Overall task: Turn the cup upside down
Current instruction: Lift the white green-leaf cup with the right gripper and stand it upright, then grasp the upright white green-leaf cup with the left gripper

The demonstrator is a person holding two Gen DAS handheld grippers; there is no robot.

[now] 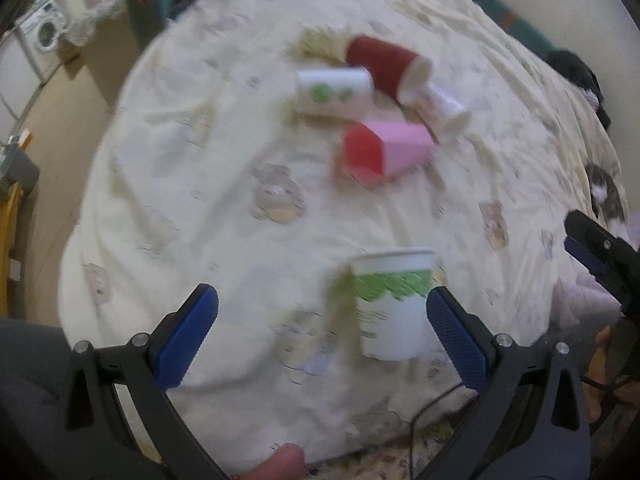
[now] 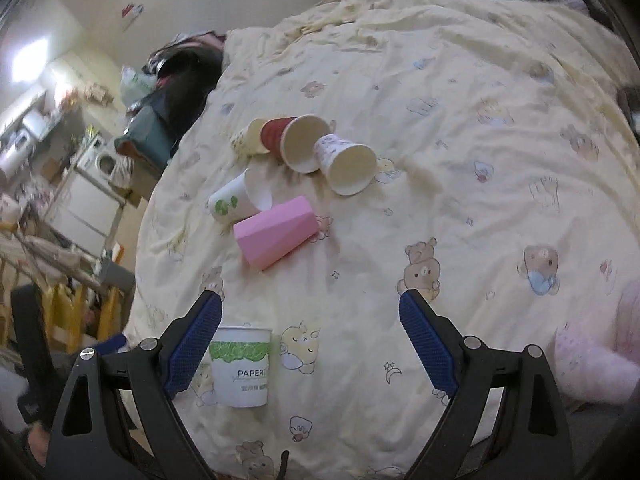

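Note:
A white paper cup with a green band (image 1: pixel 390 304) stands upright on the cream bedspread, close to the right finger of my open, empty left gripper (image 1: pixel 322 330). The same cup shows in the right wrist view (image 2: pixel 241 366), just beside the left finger of my open, empty right gripper (image 2: pixel 310 342). The right gripper's tip shows at the right edge of the left wrist view (image 1: pixel 600 252). The left wrist view is blurred.
Farther back lie several tipped cups: a pink one (image 2: pixel 276 232), a white one with green spots (image 2: pixel 236 200), a red one (image 2: pixel 296 142), a patterned white one (image 2: pixel 346 164). The bed edge falls off at left toward floor clutter and a washing machine (image 2: pixel 106 162).

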